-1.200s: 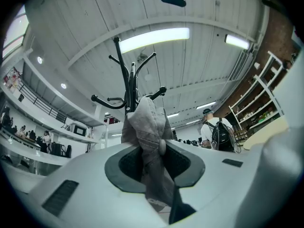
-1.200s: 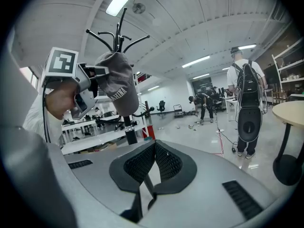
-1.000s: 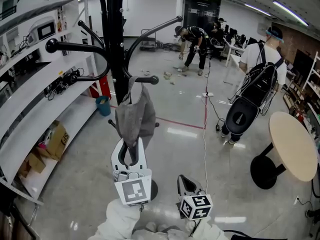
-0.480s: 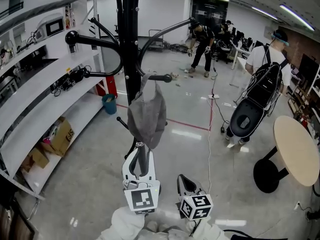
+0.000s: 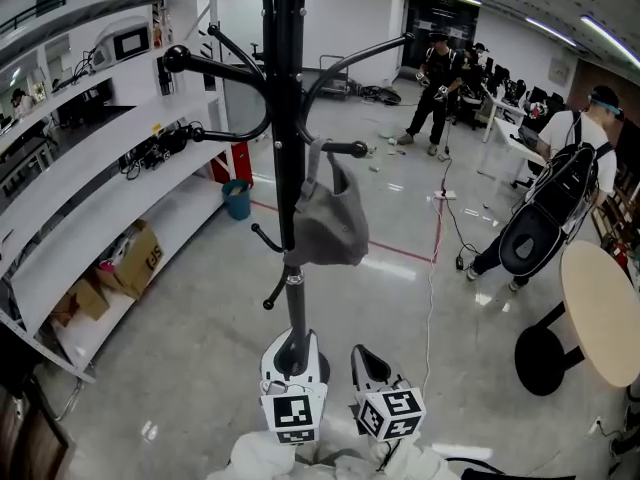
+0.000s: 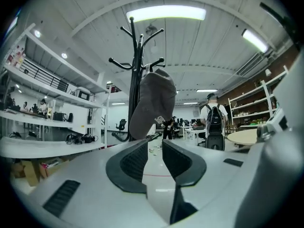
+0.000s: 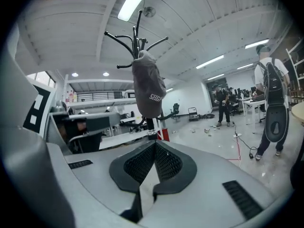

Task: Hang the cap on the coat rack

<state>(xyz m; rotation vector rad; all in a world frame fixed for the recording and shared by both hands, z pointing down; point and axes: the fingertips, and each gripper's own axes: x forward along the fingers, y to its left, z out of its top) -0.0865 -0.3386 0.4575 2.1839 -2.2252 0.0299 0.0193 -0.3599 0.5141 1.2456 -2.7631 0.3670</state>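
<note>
A grey cap (image 5: 335,223) hangs by its back from a short hook of the black coat rack (image 5: 285,118), free of both grippers. My left gripper (image 5: 293,343) sits low in front of the rack's pole, below the cap, open with nothing between its jaws. In the left gripper view the cap (image 6: 152,103) hangs beyond the open left gripper (image 6: 154,144). My right gripper (image 5: 362,356) is beside the left one, shut and empty. The right gripper view shows the cap (image 7: 148,91) on the rack (image 7: 138,30) well past the right gripper (image 7: 155,145).
White shelves (image 5: 100,198) run along the left, with cardboard boxes (image 5: 135,258) and a blue bin (image 5: 236,196) beneath. A round table (image 5: 605,313) stands at right. A person with a black backpack (image 5: 560,198) and another person (image 5: 435,78) stand farther off. A cable (image 5: 432,268) crosses the floor.
My left gripper held the cap up at the rack, then let go and dropped back and down. The cap now hangs on the hook by itself. The right gripper stayed put.
</note>
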